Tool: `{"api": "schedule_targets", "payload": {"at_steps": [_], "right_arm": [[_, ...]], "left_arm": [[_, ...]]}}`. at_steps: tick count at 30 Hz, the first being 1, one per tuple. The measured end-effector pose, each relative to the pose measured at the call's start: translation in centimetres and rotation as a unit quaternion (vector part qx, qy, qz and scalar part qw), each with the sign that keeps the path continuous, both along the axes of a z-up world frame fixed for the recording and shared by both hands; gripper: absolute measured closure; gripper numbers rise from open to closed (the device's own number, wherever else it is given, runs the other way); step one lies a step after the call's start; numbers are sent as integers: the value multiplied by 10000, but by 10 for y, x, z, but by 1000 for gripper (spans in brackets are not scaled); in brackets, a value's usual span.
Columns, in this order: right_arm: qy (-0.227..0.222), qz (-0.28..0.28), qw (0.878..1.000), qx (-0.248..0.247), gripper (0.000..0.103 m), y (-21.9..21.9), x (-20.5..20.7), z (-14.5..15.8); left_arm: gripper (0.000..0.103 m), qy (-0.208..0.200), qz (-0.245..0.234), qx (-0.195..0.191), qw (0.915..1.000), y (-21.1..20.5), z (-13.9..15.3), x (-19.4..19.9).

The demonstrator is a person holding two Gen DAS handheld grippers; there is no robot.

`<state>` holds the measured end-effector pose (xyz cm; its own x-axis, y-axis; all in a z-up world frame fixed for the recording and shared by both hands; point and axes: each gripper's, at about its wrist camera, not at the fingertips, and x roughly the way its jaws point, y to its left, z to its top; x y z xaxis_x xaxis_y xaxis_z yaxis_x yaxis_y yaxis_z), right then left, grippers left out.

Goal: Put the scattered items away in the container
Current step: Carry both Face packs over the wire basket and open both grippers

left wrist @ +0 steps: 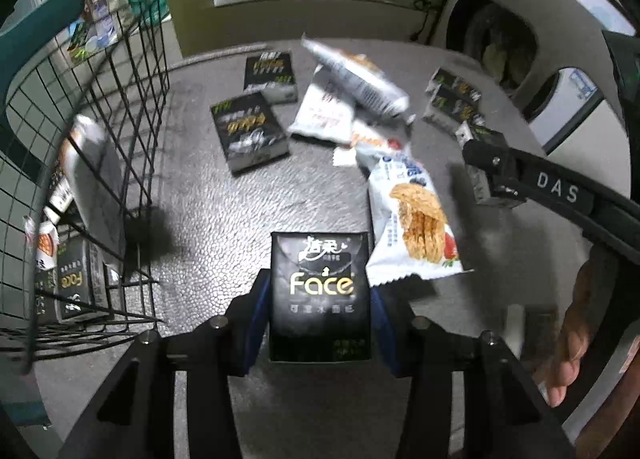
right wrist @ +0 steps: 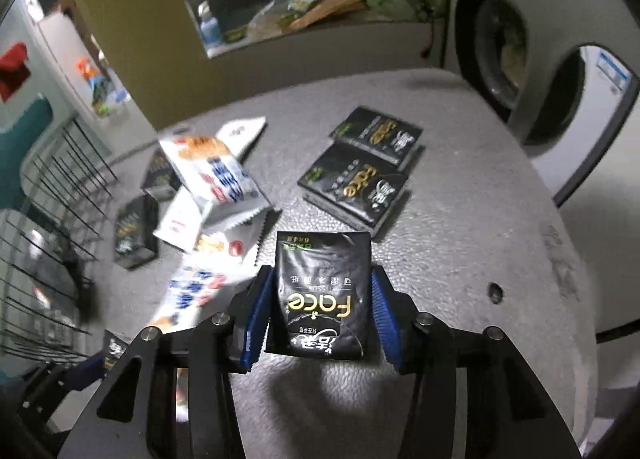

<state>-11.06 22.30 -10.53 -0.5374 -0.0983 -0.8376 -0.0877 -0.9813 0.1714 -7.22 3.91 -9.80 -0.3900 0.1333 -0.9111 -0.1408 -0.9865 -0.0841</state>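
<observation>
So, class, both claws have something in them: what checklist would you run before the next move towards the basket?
1. Left claw grips left pack: ok, a pad against each side.
2. Right claw grips right pack: ok, pads close on its sides and a shadow lies under it.
3. Room in wire basket: ok, a few items sit low, with space above.
4. Tabletop between left claw and basket bare: ok.
5. Claws apart from each other: ok in the left wrist view.
6. Table tidied: not ok, snack packets and more tissue packs lie on it.
</observation>
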Motion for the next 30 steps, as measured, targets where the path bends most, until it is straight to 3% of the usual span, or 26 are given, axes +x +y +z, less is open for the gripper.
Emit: {"api": "schedule_targets", "payload": {"at_steps": [12,15,22,26,30], "right_arm": [[536,175,9972,-496,56,-19,30,68],[659,377,9955,-574,56,-35,36,90],[705,1094,9886,-762,56,-98,34,127],[606,1796,9794,-698,55,-157,29,134],[367,2318,9700,-633,55,-210,24,121]], "left_arm": [[51,510,221,167,9983,-21,80,7],[51,581,364,260,9973,-37,101,7],[51,1005,818,3,9916,-101,158,7],[51,1000,1088,-349,9884,-150,160,-1],[51,603,1330,-488,9881,-191,132,-9]]}}
